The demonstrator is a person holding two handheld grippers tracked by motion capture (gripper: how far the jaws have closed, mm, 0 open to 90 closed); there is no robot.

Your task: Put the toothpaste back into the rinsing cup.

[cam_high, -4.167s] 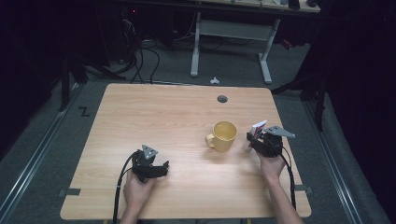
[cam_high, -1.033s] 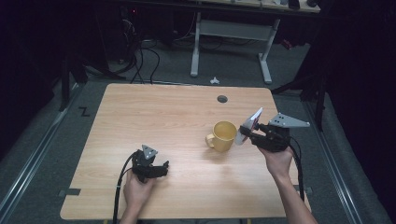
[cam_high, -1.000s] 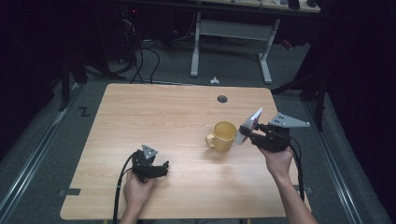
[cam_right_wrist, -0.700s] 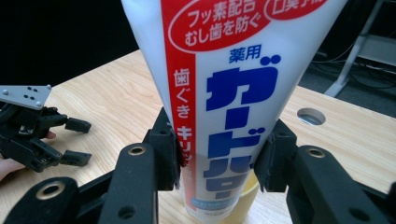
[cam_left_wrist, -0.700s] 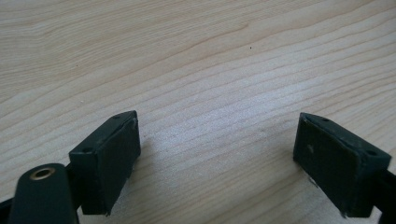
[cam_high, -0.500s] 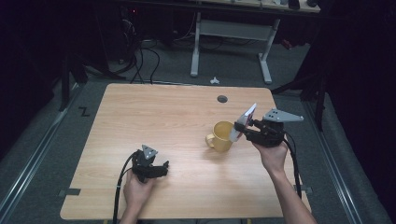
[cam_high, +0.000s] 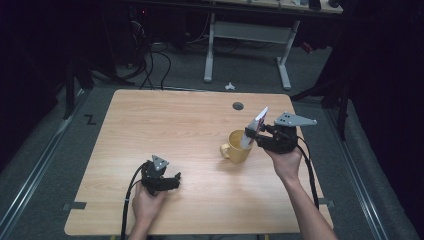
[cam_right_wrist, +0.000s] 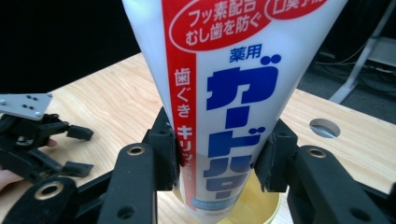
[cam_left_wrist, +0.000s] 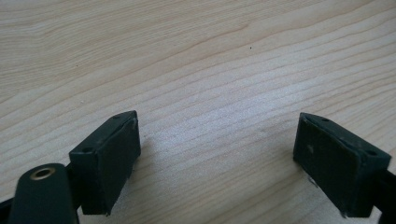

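**Toothpaste tube poised over the yellow mug**

Dark floor, trailing cables and a grey desk frame surround a pale wooden worktop (cam_high: 175, 130), lit from above, with a round cable hole near its far edge. Right of centre stands a yellow mug (cam_high: 236, 147), its handle turned to the left.

At the mug's right side, the right tool (cam_high: 256, 134) pinches a white toothpaste tube (cam_high: 255, 127) with red and blue print. Seen from the right gripper view, the jaws press the tube (cam_right_wrist: 224, 93) on both flanks low on its body, and its lower end hangs just over the mug's open mouth (cam_right_wrist: 252, 207); the upper end tilts up and away to the far right.

Near the front left of the worktop, the left tool (cam_high: 172, 181) rests in the hand, its jaws spread wide over bare wood, apart from everything else.

The step in hand looks like dropping the tube into the mug. Next, the tube probably needs lowering until its end sits inside the rim, kept centred so it clears the wall, and only then should the jaws part.
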